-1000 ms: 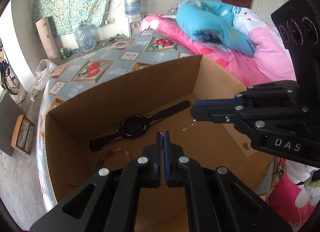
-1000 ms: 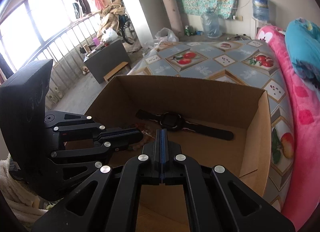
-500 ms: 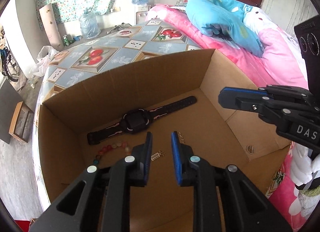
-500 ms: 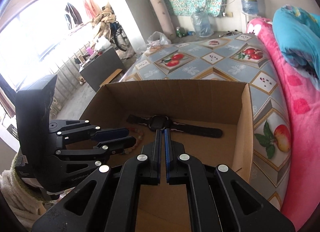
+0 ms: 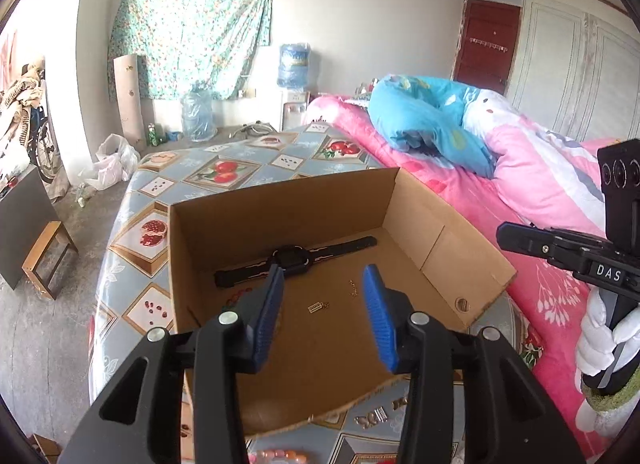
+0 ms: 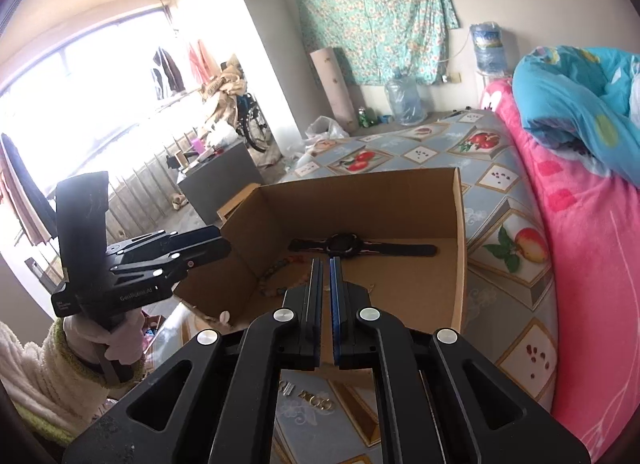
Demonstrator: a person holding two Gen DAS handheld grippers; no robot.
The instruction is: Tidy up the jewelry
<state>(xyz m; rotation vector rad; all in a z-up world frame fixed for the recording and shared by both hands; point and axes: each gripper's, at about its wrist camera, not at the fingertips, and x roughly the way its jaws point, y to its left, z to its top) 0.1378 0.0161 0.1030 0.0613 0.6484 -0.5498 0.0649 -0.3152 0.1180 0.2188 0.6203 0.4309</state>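
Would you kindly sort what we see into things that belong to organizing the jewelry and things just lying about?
Belongs to the job:
cardboard box
black watch
bead bracelet
gold chain
small gold charm

Just lying about:
blue pillow
pink blanket
water jugs
plastic bag

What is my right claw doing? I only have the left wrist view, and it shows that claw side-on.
Observer: In the right wrist view the right claw is shut, with nothing between its pads.
Operator: And where is the bead bracelet? I can barely see it from here.
Observer: The bead bracelet lies curved on the floor of the cardboard box, close to its left wall and just in front of the watch.
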